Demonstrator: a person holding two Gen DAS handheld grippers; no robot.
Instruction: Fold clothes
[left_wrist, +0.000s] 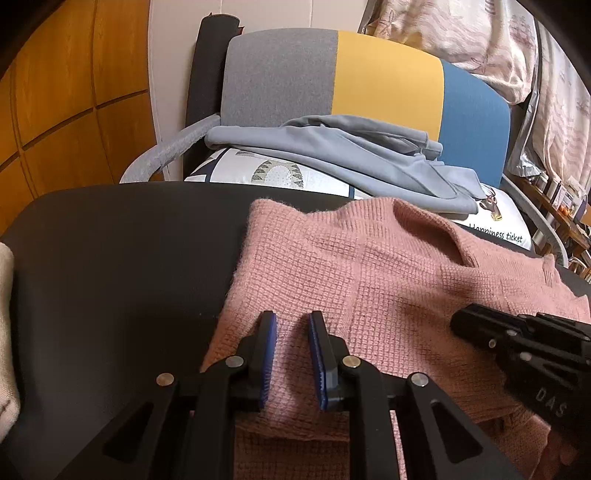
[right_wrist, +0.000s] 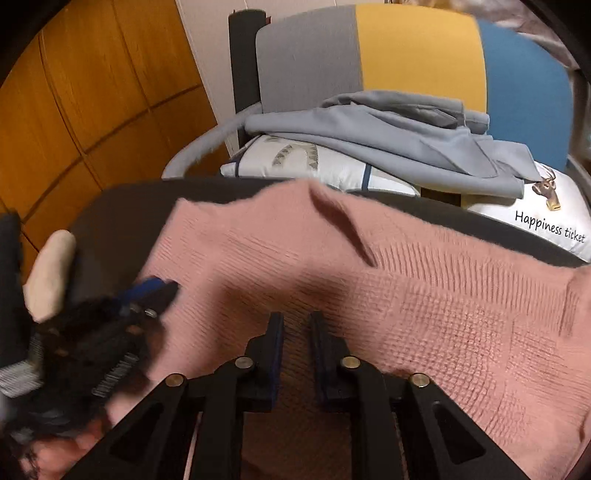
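Lying crosswise ahead of my fingers on the desk, the pink sweater sits between my left gripper's narrowly parted pads, unpinched, its free length nearer my right gripper, fingers nearly closed, grip uncertain.

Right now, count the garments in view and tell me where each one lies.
2 for certain: the pink knit sweater spread on the dark table, and the grey-blue garment heaped on the chair's cushion behind. A cream fabric at the left edge may be another.
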